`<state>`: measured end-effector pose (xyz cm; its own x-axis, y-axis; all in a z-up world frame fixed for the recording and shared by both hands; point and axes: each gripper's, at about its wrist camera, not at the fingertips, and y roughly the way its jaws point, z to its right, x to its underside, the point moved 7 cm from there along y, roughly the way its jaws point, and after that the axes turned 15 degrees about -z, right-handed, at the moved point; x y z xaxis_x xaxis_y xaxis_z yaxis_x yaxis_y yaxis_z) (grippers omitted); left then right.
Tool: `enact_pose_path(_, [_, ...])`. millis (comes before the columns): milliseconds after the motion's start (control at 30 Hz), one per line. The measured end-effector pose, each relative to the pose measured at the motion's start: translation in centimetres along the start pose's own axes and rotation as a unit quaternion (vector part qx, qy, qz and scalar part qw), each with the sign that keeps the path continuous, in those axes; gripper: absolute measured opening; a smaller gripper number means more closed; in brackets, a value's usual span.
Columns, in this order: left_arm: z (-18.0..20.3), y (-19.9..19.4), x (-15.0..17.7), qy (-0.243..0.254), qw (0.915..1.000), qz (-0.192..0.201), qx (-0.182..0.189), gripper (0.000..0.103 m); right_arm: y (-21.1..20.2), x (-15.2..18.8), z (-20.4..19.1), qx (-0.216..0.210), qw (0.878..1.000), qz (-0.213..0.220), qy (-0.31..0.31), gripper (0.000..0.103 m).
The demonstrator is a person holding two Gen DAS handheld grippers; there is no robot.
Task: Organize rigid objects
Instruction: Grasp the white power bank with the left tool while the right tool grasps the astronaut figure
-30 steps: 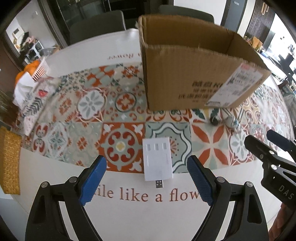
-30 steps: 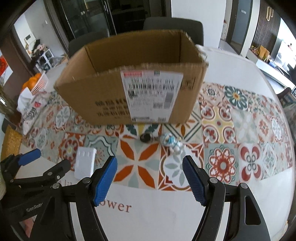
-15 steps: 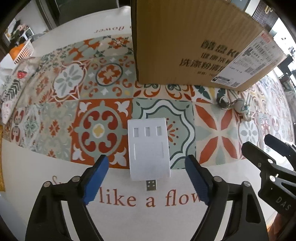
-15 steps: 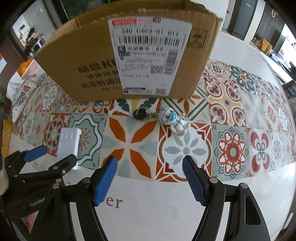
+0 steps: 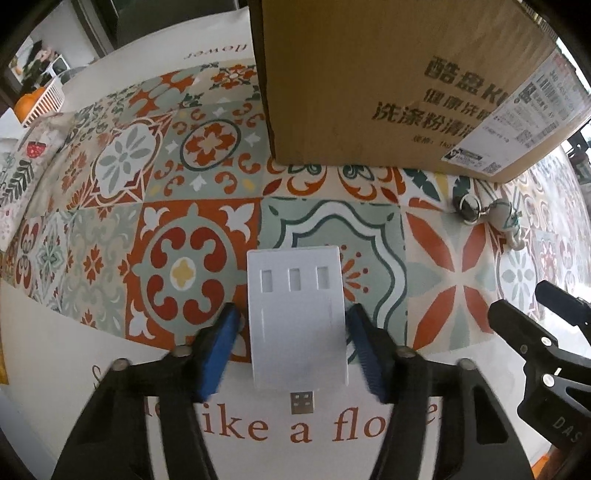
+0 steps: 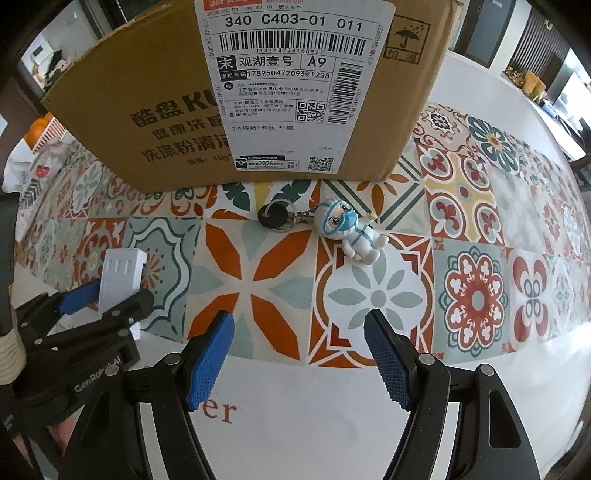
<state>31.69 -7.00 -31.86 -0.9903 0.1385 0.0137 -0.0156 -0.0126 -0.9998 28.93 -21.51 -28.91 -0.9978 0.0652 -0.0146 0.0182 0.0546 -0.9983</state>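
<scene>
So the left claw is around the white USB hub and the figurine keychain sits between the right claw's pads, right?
Not quite. The left claw does straddle the white USB hub, but the figurine keychain lies well ahead of the right claw, near the cardboard box, as the right wrist view shows.

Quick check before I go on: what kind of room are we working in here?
Most likely a home dining area. The work surface is a round white table under a patterned tile-print mat, a dark chair stands at its far side, and a white basket of oranges sits at the edge.
</scene>
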Motion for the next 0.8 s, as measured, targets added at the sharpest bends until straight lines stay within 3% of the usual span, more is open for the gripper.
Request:
enact_pose_path(33, [0.0,-0.1,-0.2,0.000,1.0000,0.002,0.002,0.048,0.0,0.0,0.0,0.000,1.000,0.000,0.000,0.073])
enact_pose_path(333, [0.2,-1.5,0.4,0.017,0.9992,0.020,0.030,0.048,-0.3,0.2,-0.2,-0.022,1.000,0.008,-0.003,0.073])
enact_pose_path(800, [4.5,-5.9,0.6,0.045,0.9967,0.061,0.029,0.048,-3.1,-0.8,3.6,-0.062,0.996,0.062,0.007,0.073])
